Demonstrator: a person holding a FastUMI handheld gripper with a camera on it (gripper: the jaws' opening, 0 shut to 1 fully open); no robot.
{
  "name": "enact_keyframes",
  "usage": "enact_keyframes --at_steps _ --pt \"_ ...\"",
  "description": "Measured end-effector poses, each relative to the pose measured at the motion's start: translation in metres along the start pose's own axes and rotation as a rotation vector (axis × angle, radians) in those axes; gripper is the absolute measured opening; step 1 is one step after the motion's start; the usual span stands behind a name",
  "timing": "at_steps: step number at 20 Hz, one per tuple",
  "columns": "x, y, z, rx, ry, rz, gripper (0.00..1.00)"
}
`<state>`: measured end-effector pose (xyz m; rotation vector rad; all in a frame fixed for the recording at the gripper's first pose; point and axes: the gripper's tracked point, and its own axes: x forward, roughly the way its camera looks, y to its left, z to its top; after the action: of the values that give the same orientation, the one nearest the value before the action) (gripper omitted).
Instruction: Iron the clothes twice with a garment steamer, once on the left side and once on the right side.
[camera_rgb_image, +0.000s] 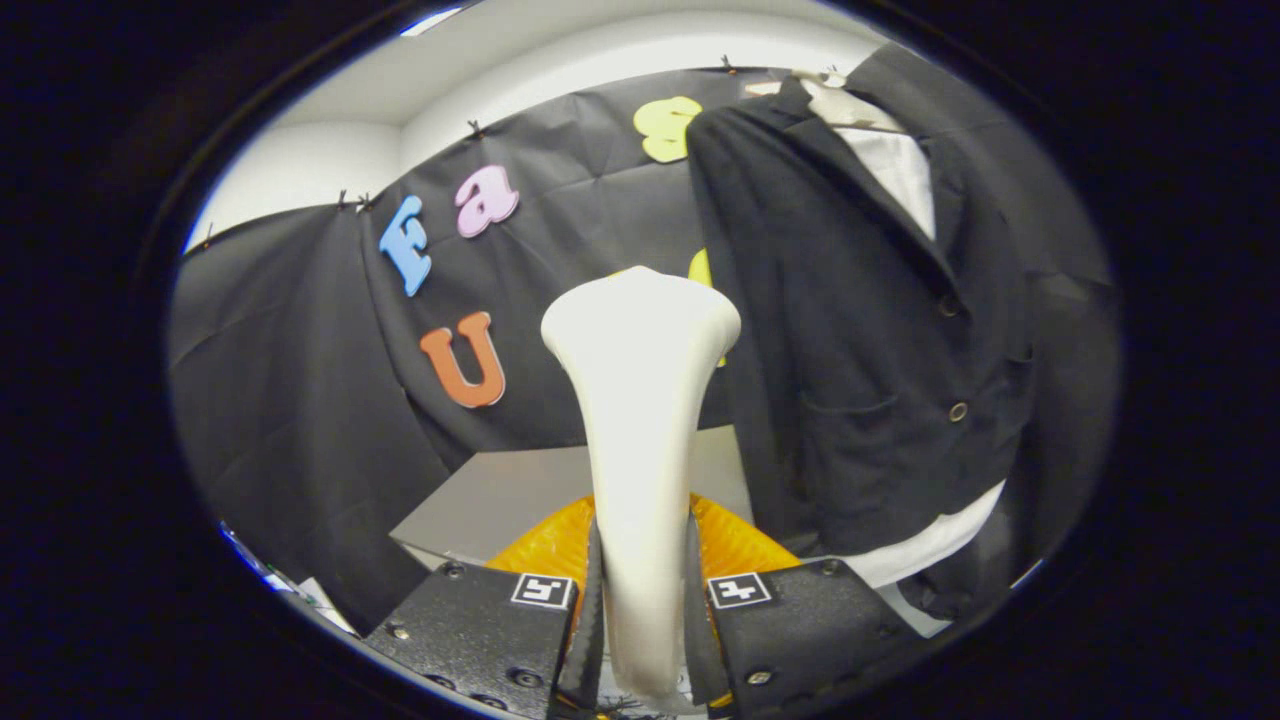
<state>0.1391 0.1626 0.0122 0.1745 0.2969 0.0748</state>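
My gripper (643, 600) is shut on the handle of a white garment steamer (640, 400), which stands upright between the fingers with its wide head on top. A black jacket (860, 330) over a white shirt (905, 170) hangs on a hanger beyond the fingers, to the right of the steamer's head. The head sits just left of the jacket's left edge; I cannot tell whether it touches the cloth. The jacket's right side is partly out of sight.
A grey table top (500, 495) lies below and behind the steamer. An orange ribbed object (545, 545) sits on it just beyond the fingers. Black cloth walls (300, 380) close in the left and back.
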Motion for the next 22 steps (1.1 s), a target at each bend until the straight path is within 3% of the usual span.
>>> enact_keyframes --at_steps 4,9,14,22 --pt "-0.018 -0.064 0.067 -0.007 -0.142 -0.044 0.36" --pt "-0.042 -0.105 0.143 -0.074 -0.323 -0.056 0.36" --pt "-0.048 -0.117 0.196 -0.131 -0.459 -0.043 0.36" --pt "-0.03 -0.117 0.251 -0.206 -0.563 -0.022 0.36"
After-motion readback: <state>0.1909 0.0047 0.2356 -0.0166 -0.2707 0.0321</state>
